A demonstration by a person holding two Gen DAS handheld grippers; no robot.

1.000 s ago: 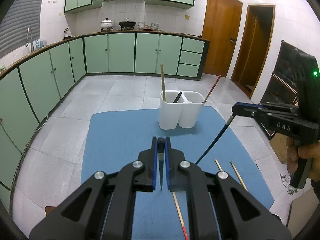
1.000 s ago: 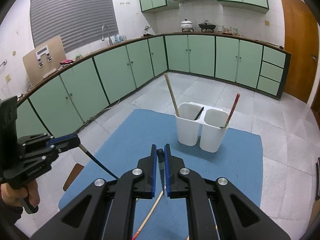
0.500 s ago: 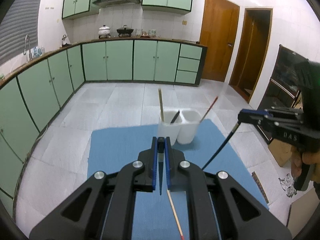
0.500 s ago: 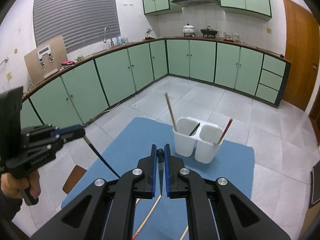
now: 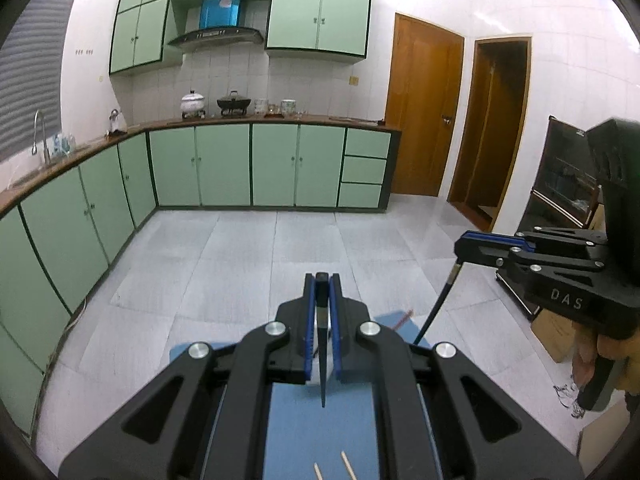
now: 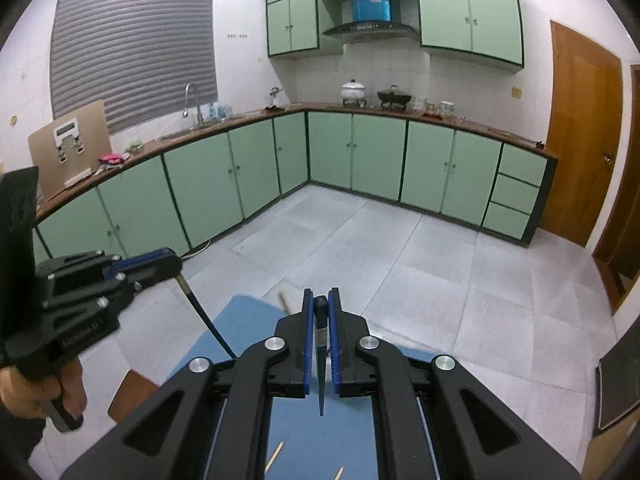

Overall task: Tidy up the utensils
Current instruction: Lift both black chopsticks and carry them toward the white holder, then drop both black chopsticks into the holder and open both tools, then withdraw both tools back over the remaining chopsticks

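Both grippers raised over the blue mat, each clamped on a dark chopstick.

The left gripper (image 5: 322, 320) pinches a dark chopstick (image 5: 322, 364) between its blue pads, the tapered tip pointing down toward the mat (image 5: 320, 432). The right gripper (image 6: 321, 340) is likewise closed on its own chopstick (image 6: 321, 372), tip hanging down. From the left camera the right gripper's chopstick slants down toward the mat's far edge, beside the reddish tip of another stick (image 5: 405, 317) poking up there. From the right camera a pale wooden stick end (image 6: 285, 301) shows just beyond the gripper fingers. Loose pale chopsticks (image 5: 347, 470) lie flat on the mat below the grippers. The mat lies on a bench above a grey tiled floor (image 5: 248, 256), green cabinets (image 5: 224, 164) behind.
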